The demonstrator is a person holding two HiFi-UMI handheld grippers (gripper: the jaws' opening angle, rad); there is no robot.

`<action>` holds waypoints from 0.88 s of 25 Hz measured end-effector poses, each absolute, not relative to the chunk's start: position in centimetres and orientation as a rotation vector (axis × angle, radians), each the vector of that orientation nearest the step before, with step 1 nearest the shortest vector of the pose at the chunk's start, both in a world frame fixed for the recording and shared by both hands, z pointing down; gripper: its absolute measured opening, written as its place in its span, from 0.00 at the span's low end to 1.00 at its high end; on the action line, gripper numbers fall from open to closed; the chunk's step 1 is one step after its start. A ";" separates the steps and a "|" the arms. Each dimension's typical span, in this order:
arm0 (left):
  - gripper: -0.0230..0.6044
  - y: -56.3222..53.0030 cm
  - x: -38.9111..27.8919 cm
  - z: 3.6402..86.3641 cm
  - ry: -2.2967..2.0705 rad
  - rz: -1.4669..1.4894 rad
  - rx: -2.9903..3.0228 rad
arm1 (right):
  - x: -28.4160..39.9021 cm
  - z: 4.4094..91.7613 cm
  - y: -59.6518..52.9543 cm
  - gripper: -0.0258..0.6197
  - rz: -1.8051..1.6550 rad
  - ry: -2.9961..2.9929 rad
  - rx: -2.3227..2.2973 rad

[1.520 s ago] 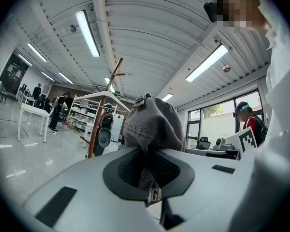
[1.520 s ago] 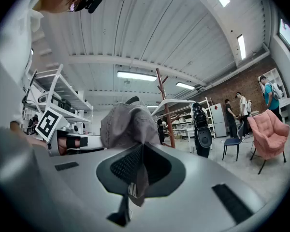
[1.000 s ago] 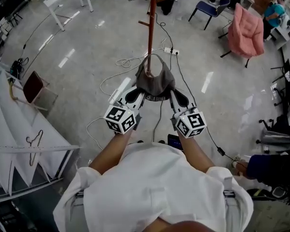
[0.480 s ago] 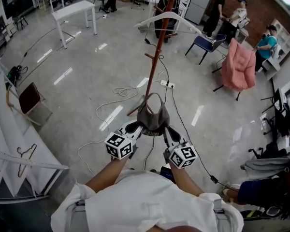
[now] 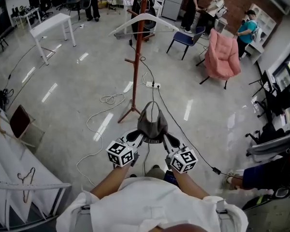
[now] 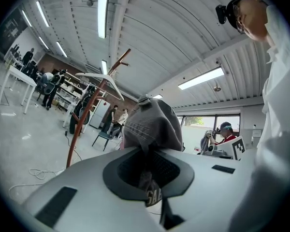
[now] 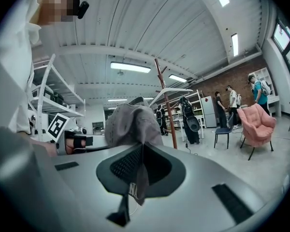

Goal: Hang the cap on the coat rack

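A grey cap (image 5: pixel 152 122) hangs in the air in front of me, held at its lower edge from both sides. My left gripper (image 5: pixel 136 139) is shut on its left edge and my right gripper (image 5: pixel 169 140) is shut on its right edge. In the left gripper view the cap (image 6: pixel 152 125) bulges up above the shut jaws of that gripper (image 6: pixel 147 175). The right gripper view shows the cap (image 7: pixel 130 124) the same way over the right gripper (image 7: pixel 139 170). The brown coat rack (image 5: pixel 136 47) stands ahead, apart from the cap, with a white hanger (image 5: pixel 144 21) on it. The rack (image 6: pixel 89 112) also shows in the left gripper view, and the rack (image 7: pixel 165 103) in the right.
Cables (image 5: pixel 111 99) and a power strip (image 5: pixel 151 85) lie by the rack's base. A pink armchair (image 5: pixel 221 52) and a blue chair (image 5: pixel 186 36) stand at the back right, a white table (image 5: pixel 50 25) at the back left. White shelving (image 5: pixel 24 187) runs along the left. People stand at the back.
Both grippers still hold the cap. The cap was up against the rack's pole before; now it sits nearer to me, with floor between it and the rack's base.
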State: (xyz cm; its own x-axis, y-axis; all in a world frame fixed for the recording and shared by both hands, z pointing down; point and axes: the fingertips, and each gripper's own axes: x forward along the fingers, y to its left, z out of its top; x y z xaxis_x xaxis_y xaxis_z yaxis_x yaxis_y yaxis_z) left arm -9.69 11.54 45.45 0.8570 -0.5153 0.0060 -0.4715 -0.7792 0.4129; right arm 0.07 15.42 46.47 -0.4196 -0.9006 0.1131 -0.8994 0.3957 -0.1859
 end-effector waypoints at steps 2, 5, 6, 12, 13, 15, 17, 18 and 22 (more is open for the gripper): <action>0.08 11.3 -8.9 46.1 -0.715 -0.135 2.627 | 0.5 47.0 15.0 0.08 -0.346 2.619 -1.686; 0.08 10.0 -8.1 45.9 -0.721 -0.116 2.643 | 1.3 47.1 13.7 0.08 -0.349 2.599 -1.676; 0.08 9.4 -7.8 45.6 -0.729 -0.111 2.651 | 1.6 46.9 13.1 0.08 -0.347 2.596 -1.669; 0.08 4.9 -4.9 44.7 -0.781 -0.070 2.660 | 4.6 46.6 8.6 0.08 -0.341 2.600 -1.610; 0.08 4.1 -4.2 44.7 -0.790 -0.065 2.658 | 5.3 46.6 7.8 0.08 -0.343 2.604 -1.601; 0.08 2.6 -2.5 44.5 -0.802 -0.065 2.659 | 7.0 46.4 6.2 0.08 -0.336 2.616 -1.584; 0.08 1.1 -0.6 44.2 -0.811 -0.063 2.662 | 8.9 45.9 4.5 0.08 -0.321 2.630 -1.568; 0.08 0.3 0.4 44.1 -0.816 -0.054 2.663 | 9.9 45.7 3.8 0.08 -0.316 2.634 -1.560; 0.08 -3.0 3.7 42.9 -0.848 -0.005 2.670 | 13.5 44.9 0.8 0.08 -0.342 2.632 -1.517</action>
State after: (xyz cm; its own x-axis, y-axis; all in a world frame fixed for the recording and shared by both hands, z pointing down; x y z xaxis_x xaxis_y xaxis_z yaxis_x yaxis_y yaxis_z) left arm 3.68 -2.99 42.91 0.8220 -0.5610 0.0976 -0.5598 -0.7646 0.3194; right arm 13.46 0.76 44.92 -0.5048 -0.8624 0.0377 -0.8435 0.4834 -0.2343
